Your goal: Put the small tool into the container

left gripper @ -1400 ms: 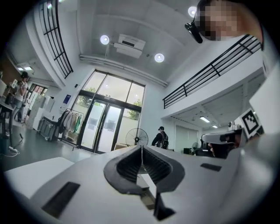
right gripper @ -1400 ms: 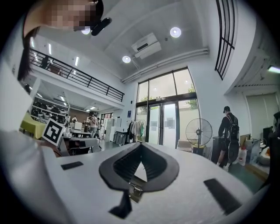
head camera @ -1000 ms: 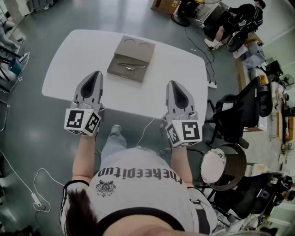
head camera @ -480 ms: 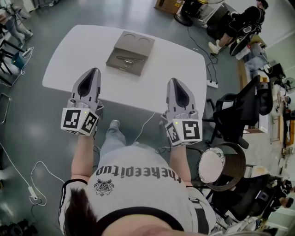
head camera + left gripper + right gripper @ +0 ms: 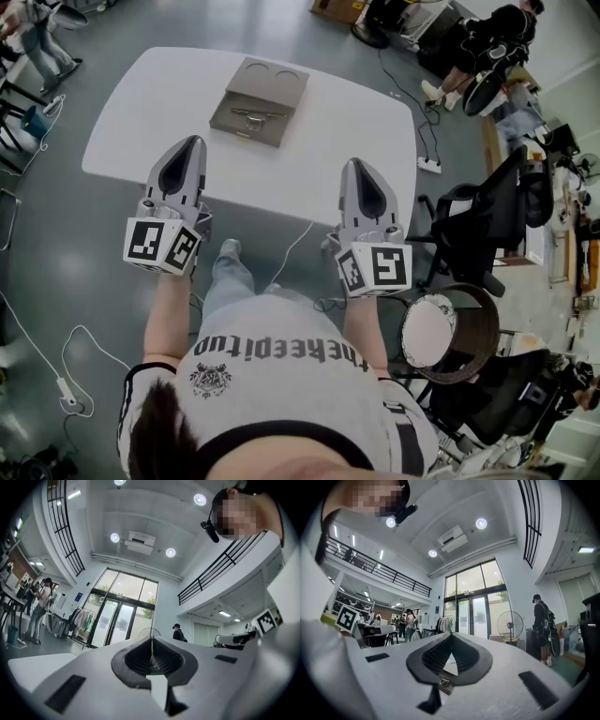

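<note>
While both are held side by side over the near edge of the white counter (image 5: 131,131), the left tool (image 5: 192,141) and right tool (image 5: 356,164) are fully closed and hold nothing. Left gripper view: jaws meet at the tip (image 5: 151,638), nothing between. Right gripper view: same, tips together (image 5: 451,633), empty. Neither touches anything on the counter. The tan container (image 5: 274,86) sits toward the far side, well apart from both tools. The small metal piece (image 5: 249,113) lies across the container's near half, untouched.
</note>
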The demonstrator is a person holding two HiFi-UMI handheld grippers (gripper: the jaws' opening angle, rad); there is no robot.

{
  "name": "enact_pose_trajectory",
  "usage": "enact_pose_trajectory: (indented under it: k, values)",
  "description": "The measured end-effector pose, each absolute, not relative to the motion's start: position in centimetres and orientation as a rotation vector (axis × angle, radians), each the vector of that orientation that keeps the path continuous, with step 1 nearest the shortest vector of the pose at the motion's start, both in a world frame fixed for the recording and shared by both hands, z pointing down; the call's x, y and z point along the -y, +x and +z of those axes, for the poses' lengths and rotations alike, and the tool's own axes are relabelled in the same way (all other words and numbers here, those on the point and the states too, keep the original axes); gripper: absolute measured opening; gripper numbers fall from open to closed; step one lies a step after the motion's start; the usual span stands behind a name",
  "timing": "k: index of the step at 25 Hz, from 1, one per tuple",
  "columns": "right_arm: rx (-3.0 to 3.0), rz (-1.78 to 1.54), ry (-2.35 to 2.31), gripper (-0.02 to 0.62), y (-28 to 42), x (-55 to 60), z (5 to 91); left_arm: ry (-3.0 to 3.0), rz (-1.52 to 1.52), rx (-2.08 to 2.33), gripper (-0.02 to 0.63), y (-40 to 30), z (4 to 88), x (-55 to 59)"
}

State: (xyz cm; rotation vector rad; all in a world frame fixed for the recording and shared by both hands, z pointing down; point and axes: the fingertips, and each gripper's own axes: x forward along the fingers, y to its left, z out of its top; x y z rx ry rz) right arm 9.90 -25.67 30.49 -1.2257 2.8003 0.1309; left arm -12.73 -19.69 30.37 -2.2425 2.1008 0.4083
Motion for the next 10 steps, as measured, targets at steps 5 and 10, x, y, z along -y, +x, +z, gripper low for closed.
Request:
enact_pose_trajectory:
  k: [5,10]
  values:
    - [-2.786,0.124,-1.244,-0.002,10.6,26.0,30.1,-2.253,0.425,-2.069,0.012,-12.3,29.9,20.3]
    - [-2.782,0.114,-1.26,-0.002,10.7,26.7,30.1,-2.266,0.416,-2.067,0.012,-12.3,29.7,21.2]
